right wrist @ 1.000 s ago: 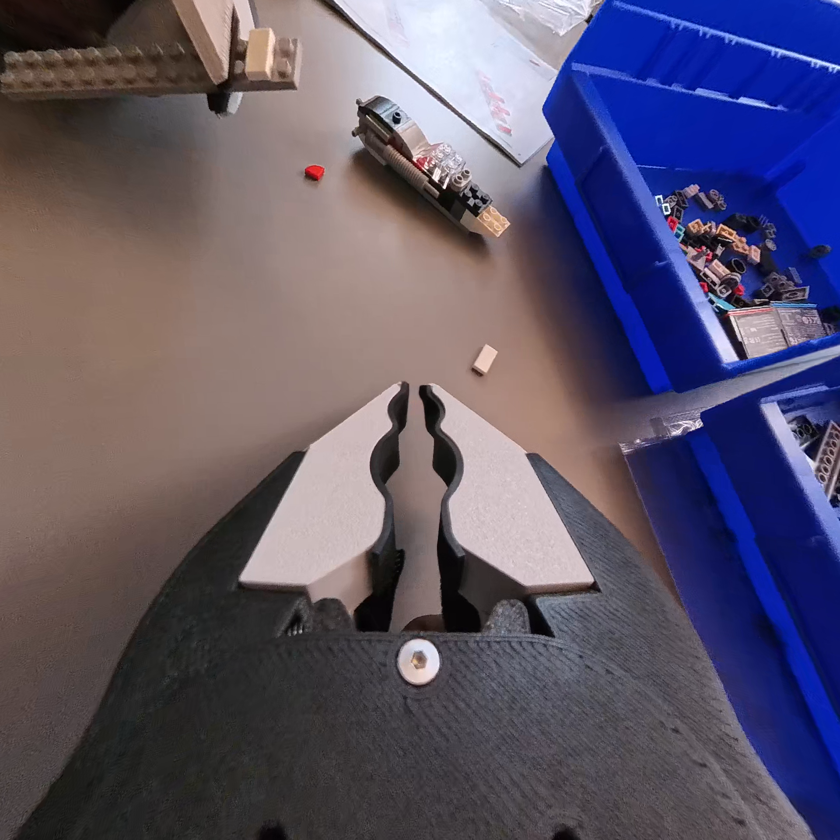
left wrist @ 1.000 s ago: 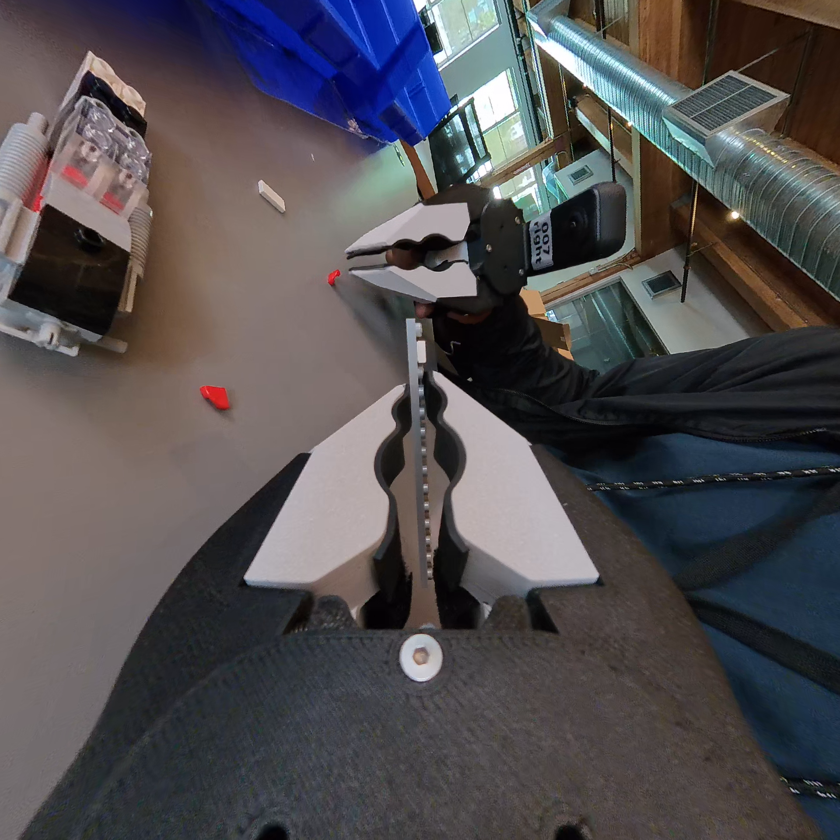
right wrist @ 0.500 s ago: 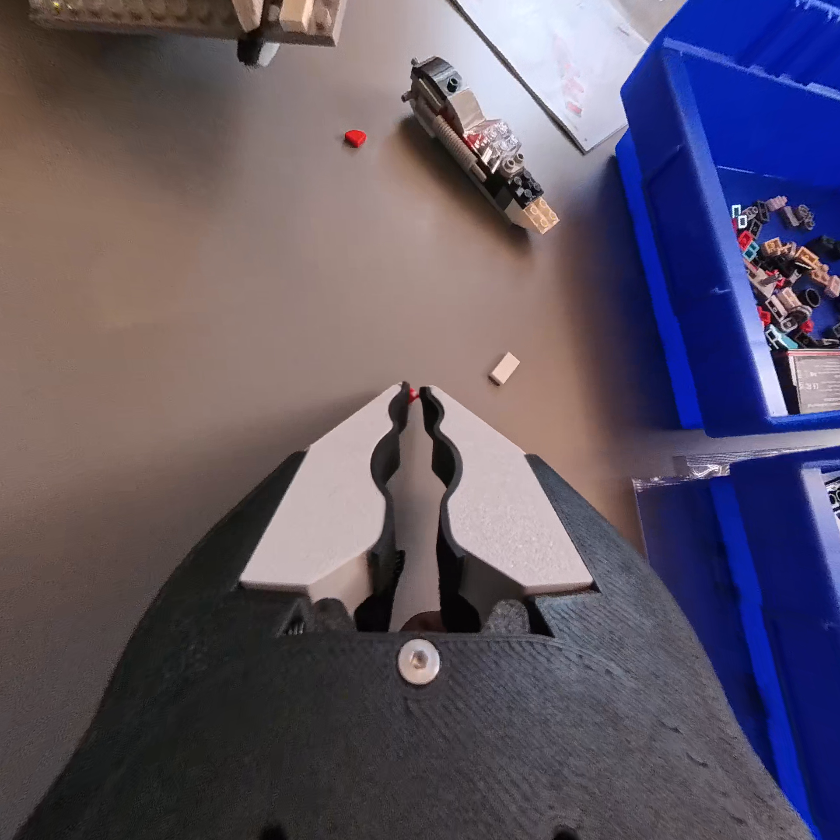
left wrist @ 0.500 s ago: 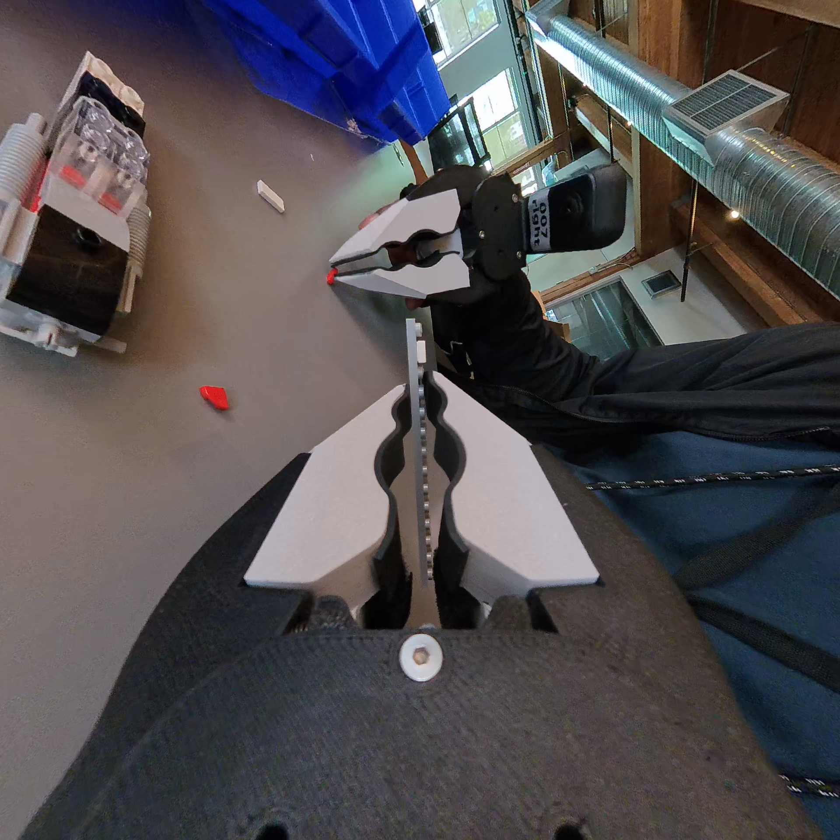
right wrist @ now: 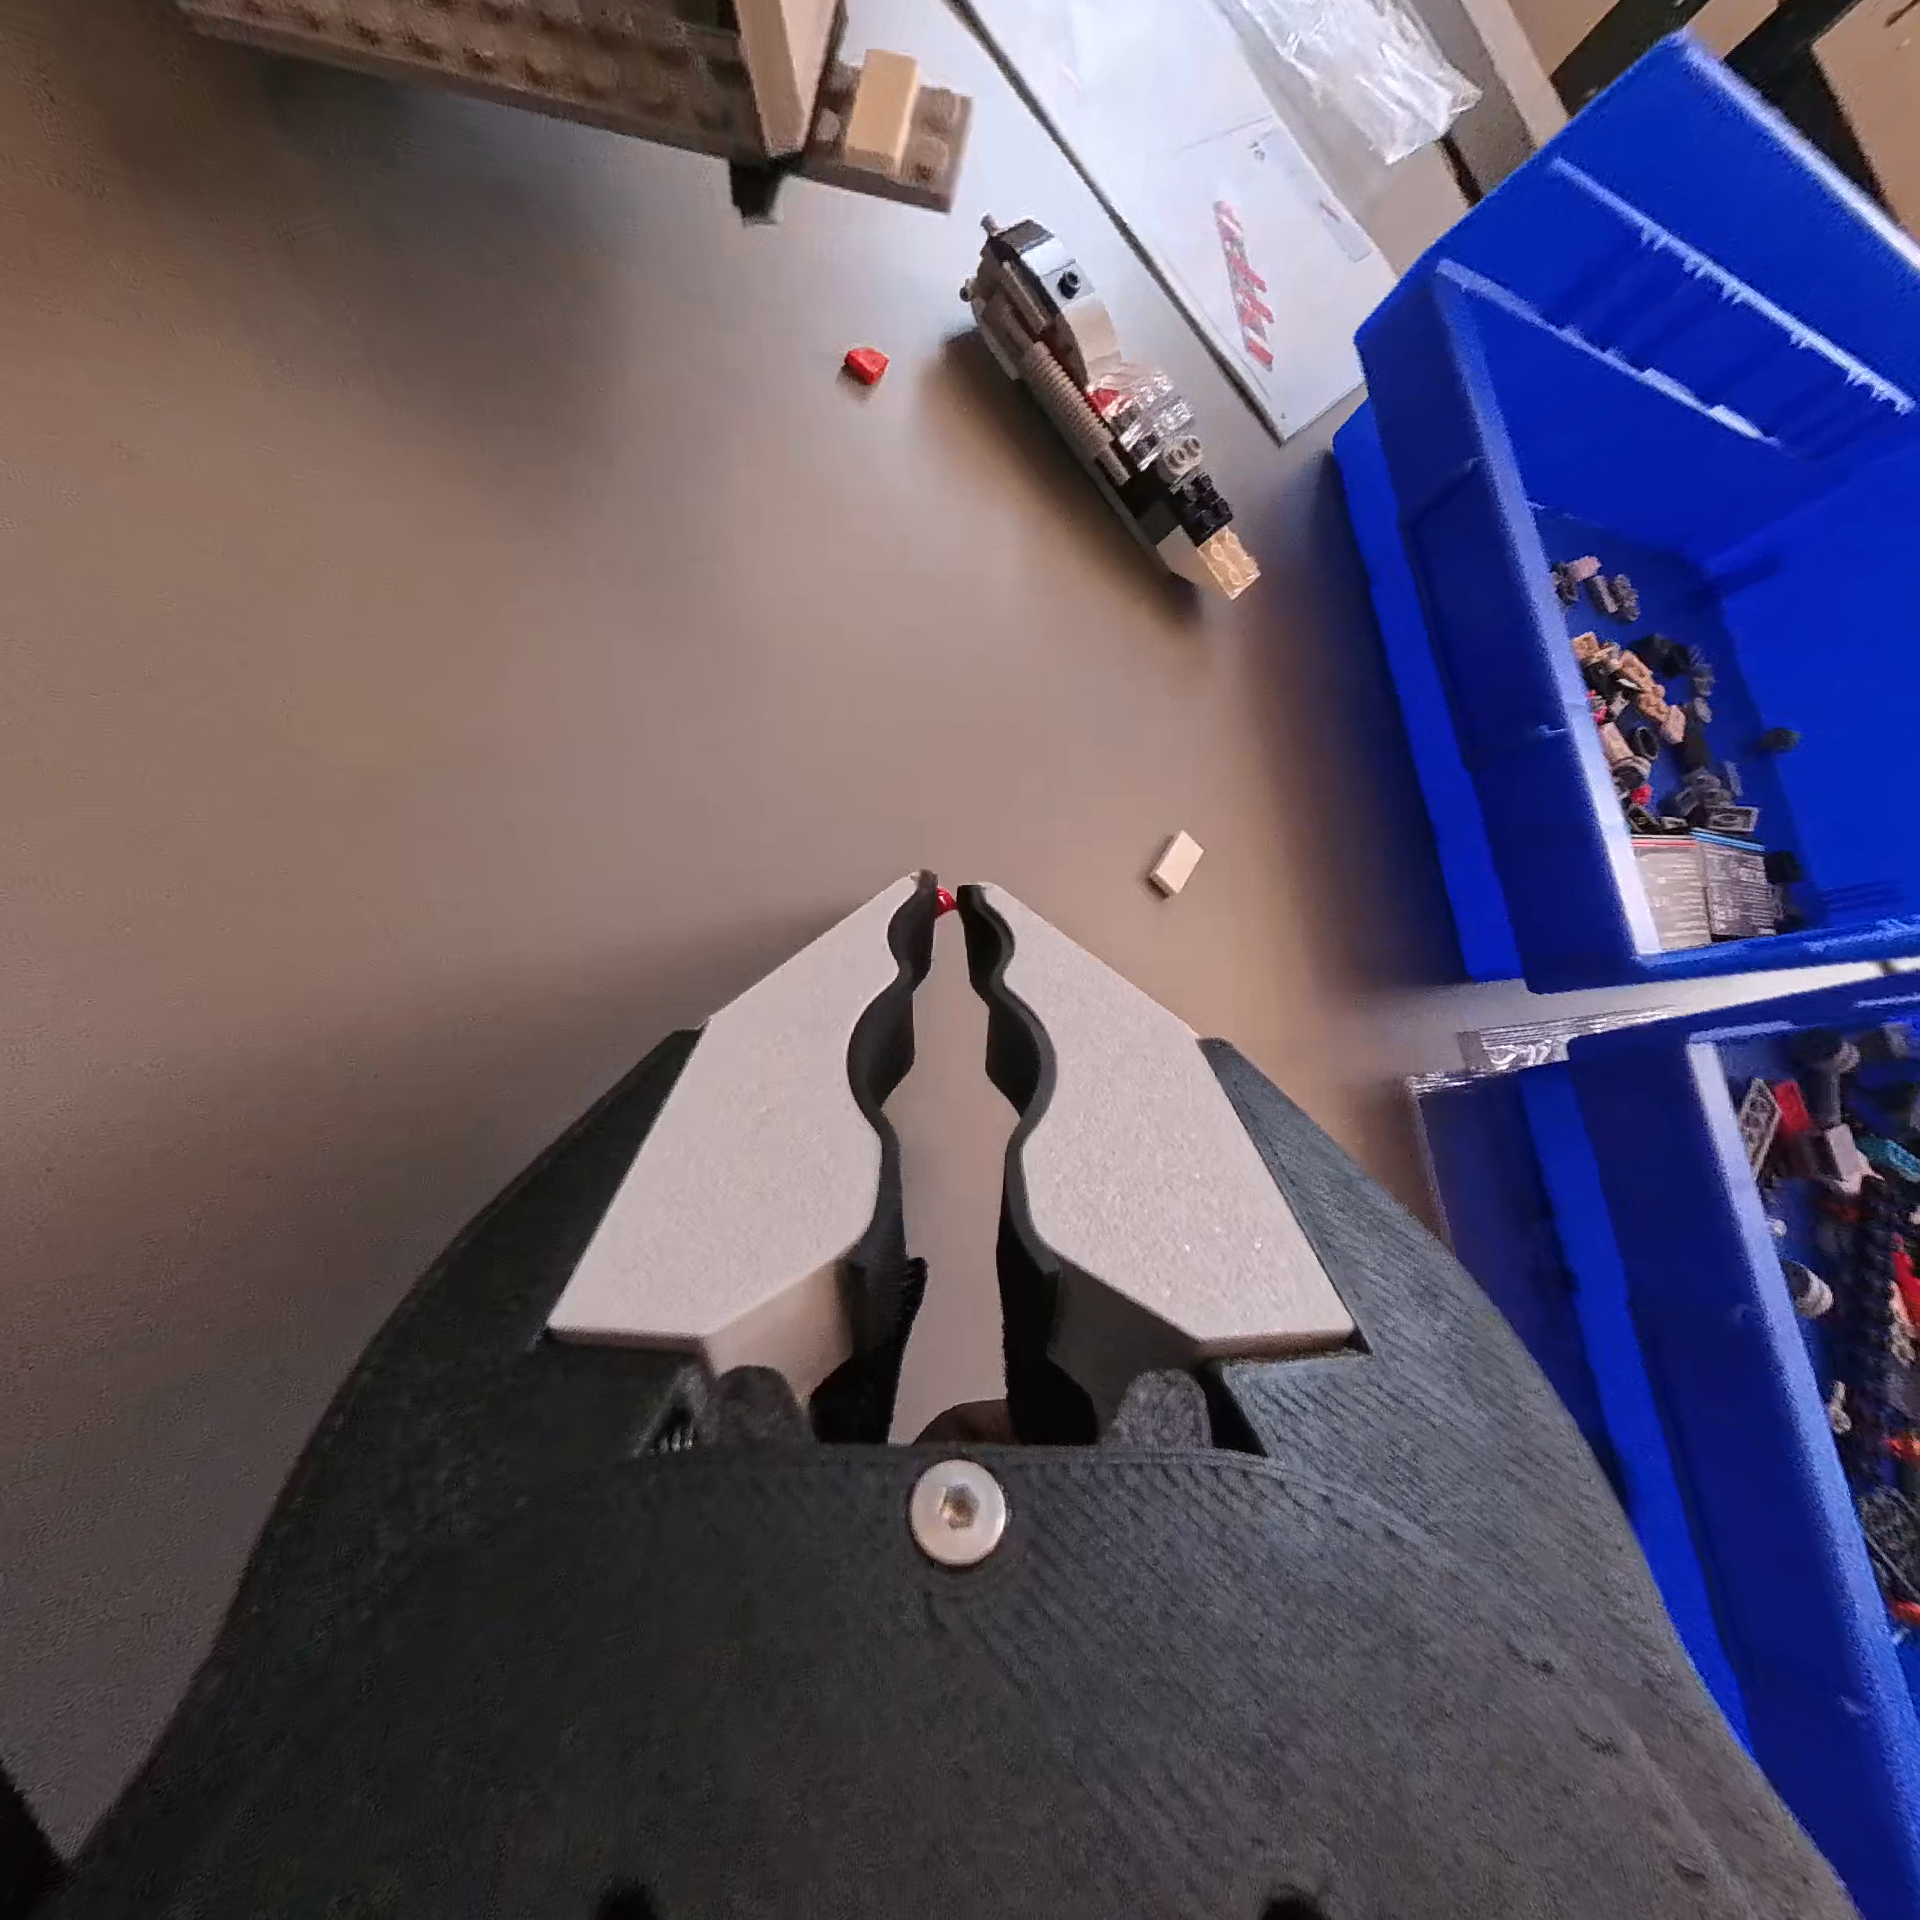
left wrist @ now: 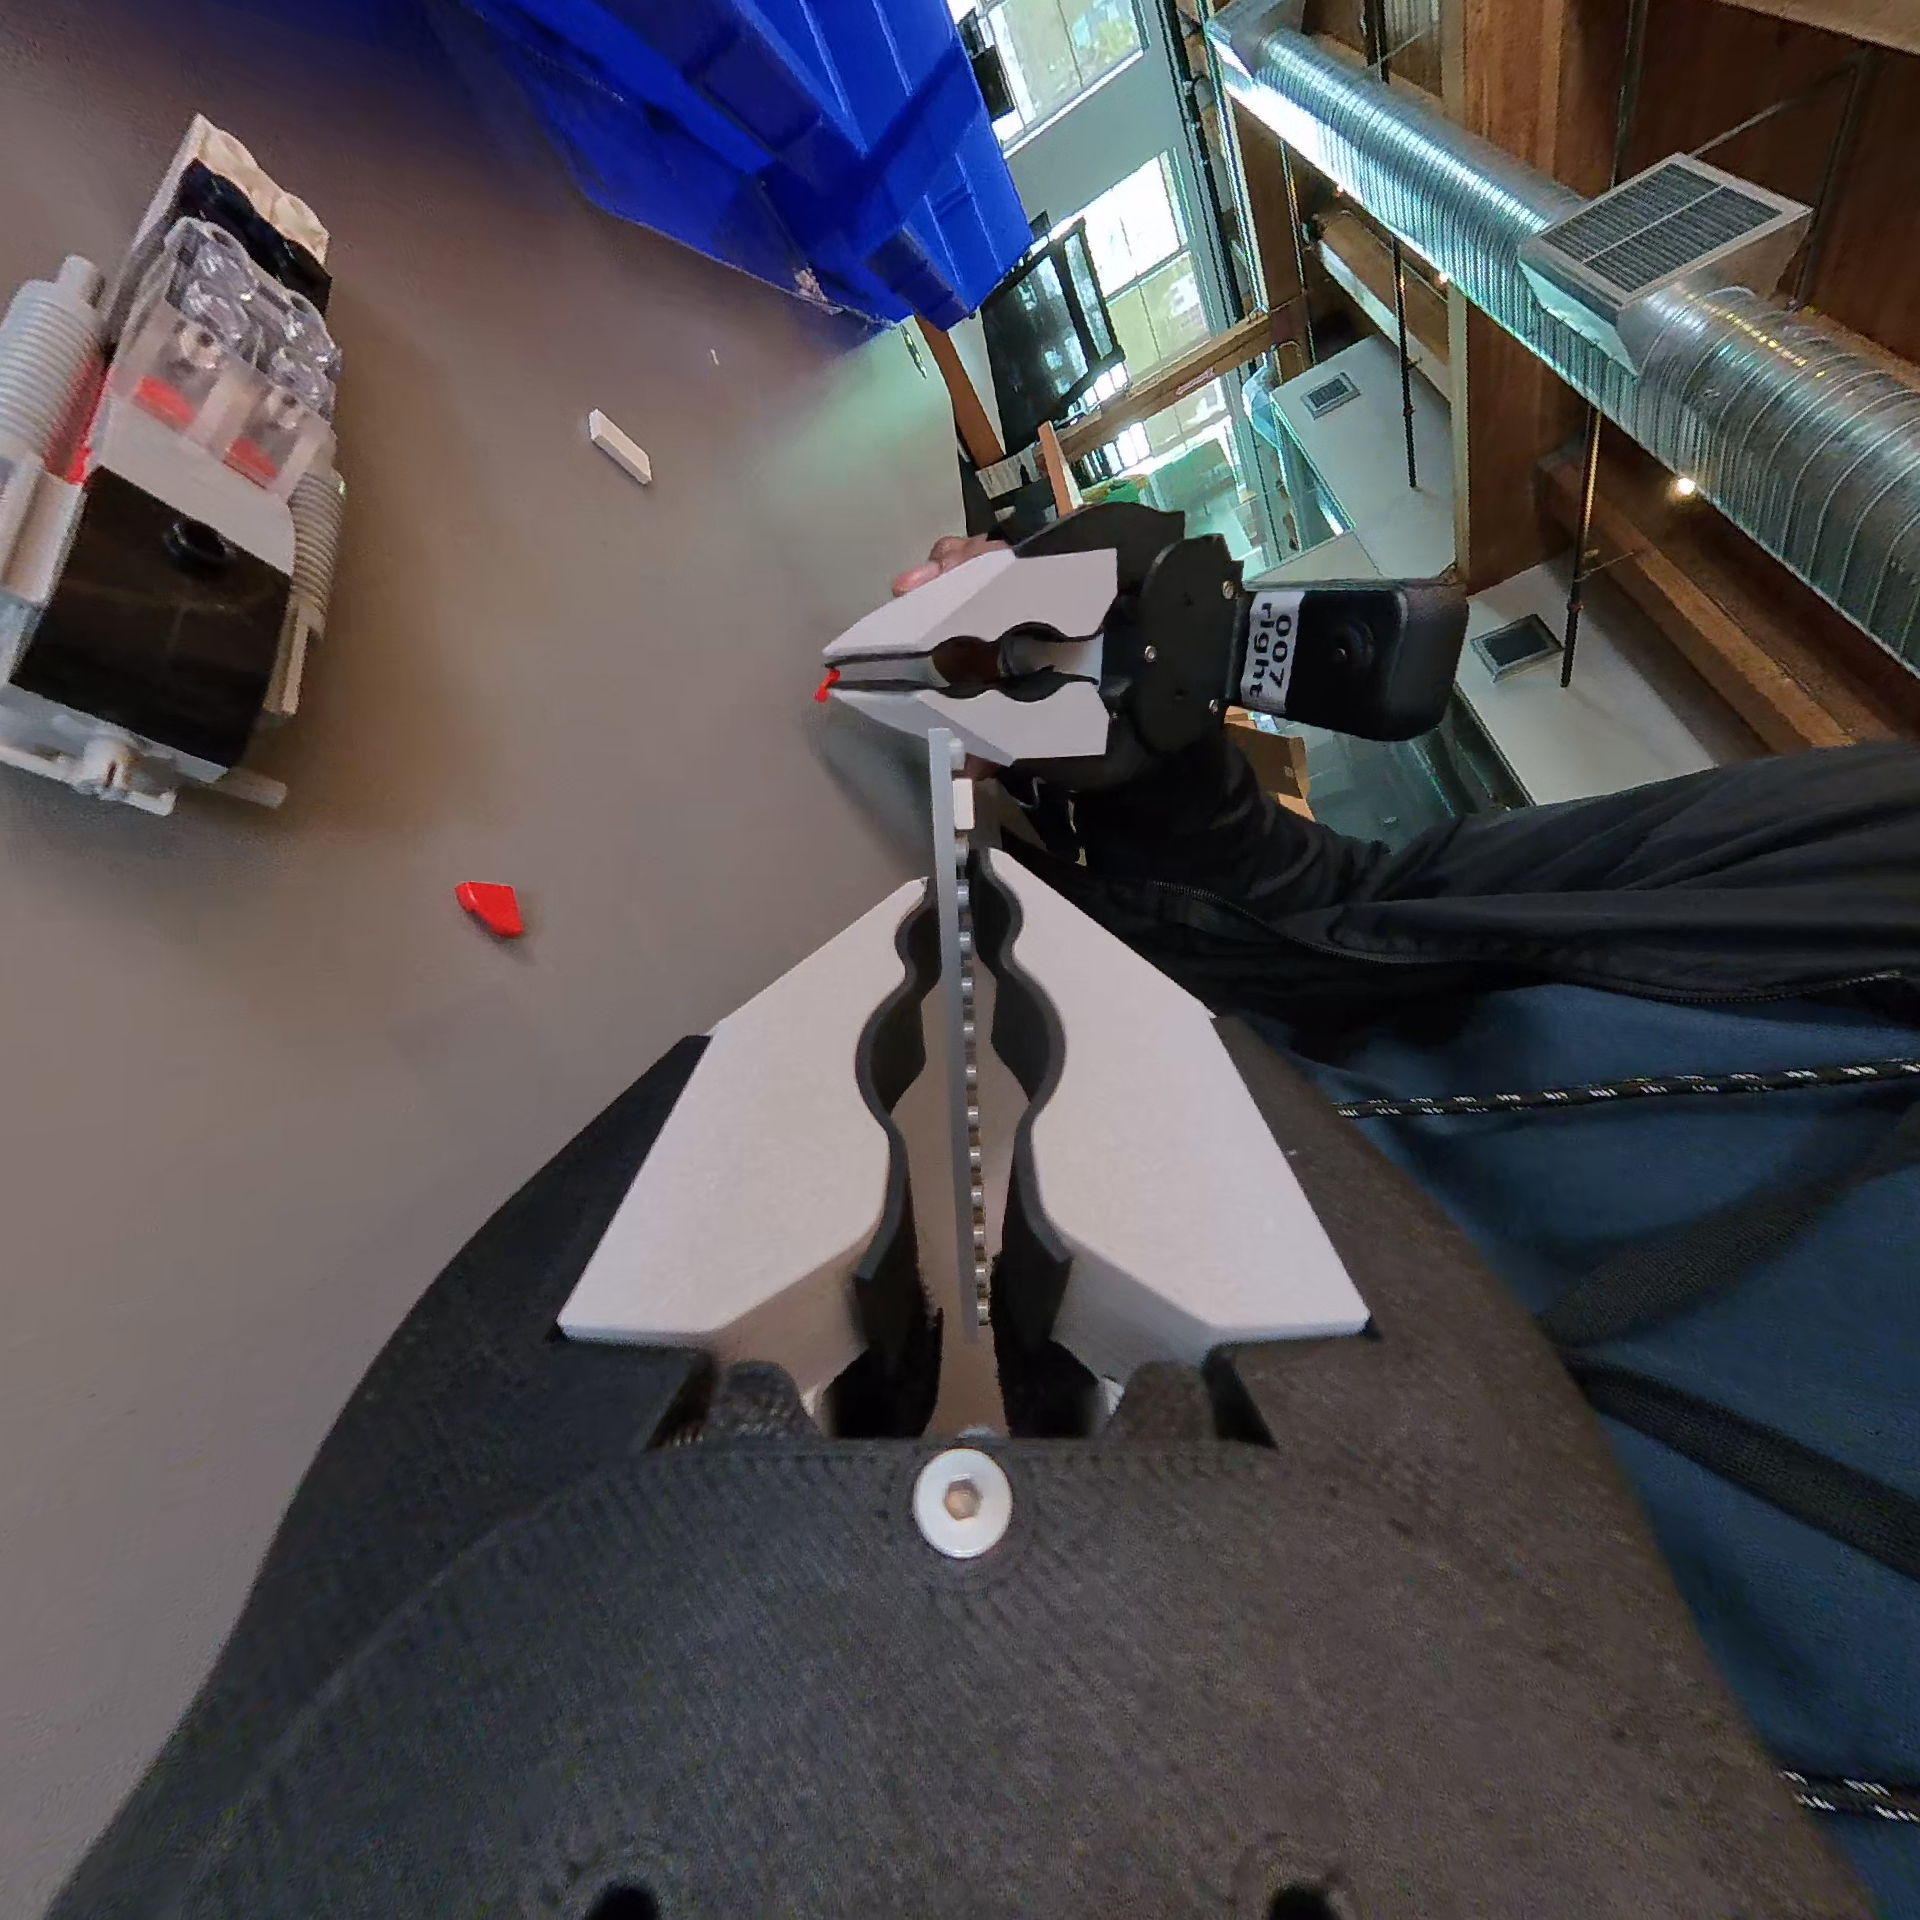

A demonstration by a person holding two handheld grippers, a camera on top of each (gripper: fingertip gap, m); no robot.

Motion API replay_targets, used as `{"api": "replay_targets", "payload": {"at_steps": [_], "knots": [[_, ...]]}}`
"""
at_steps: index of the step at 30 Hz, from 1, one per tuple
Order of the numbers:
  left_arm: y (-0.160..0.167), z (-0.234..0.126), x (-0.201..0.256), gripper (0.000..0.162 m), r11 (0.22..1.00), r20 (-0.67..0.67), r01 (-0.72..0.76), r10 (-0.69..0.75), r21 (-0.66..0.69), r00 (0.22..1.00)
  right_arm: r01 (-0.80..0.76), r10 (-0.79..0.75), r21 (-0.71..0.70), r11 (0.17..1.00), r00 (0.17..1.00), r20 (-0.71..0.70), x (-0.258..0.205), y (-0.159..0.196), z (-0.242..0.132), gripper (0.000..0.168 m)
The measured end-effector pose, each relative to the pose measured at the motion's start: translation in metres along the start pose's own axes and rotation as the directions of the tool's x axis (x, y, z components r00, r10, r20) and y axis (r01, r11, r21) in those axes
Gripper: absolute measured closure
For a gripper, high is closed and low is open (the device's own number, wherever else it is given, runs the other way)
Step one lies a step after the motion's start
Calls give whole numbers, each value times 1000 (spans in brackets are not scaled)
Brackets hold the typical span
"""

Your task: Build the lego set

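1. Two grippers each hold a piece. Our left gripper (left wrist: 954,883) is closed on a long grey plate (left wrist: 948,997), seen edge-on and standing out past the tips, with a small tan piece (left wrist: 963,802) on it near the far end.
2. Our right gripper (right wrist: 940,896) is almost closed and pinches a tiny red piece (right wrist: 944,906) at the very tips, above the tabletop (right wrist: 416,727).
3. We judge the red piece as light, hard and smooth, so it can easily slip or rotate; the hold is only on its sides.
4. The plate looks thin and stiff; gripping it along its flat faces seems to keep it steady for pressing.
5. A second red piece (left wrist: 490,906), a tan tile (right wrist: 1176,862) and a half-built model (right wrist: 1107,416) lie on the tabletop, near the blue bins (right wrist: 1455,675).
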State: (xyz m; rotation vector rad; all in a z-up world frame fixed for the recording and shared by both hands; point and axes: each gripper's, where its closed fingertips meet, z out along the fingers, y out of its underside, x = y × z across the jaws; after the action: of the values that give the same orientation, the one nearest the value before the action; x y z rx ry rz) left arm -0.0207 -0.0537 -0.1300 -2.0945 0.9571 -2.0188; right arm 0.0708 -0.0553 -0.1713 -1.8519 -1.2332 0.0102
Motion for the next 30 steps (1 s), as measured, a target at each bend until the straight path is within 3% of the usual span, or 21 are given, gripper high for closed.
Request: {"api": "replay_targets", "payload": {"at_steps": [1,5,10,30], "knots": [[0,0,0,156,1000,1,0,0,0,1000,-1,1,11,1000,1000,-23,3,-2,-1,163],[0,0,0,156,1000,3,-1,1,0,1000,-10,13,23,1000,993,-115,15,-7,0,163],[0,0,0,156,1000,3,-1,1,1,1000,26,-28,-28,999,998,-63,-5,-1,4,159],[0,0,0,156,1000,5,1,-1,0,1000,-268,268,-112,957,963,-9,13,13,15,153]]}}
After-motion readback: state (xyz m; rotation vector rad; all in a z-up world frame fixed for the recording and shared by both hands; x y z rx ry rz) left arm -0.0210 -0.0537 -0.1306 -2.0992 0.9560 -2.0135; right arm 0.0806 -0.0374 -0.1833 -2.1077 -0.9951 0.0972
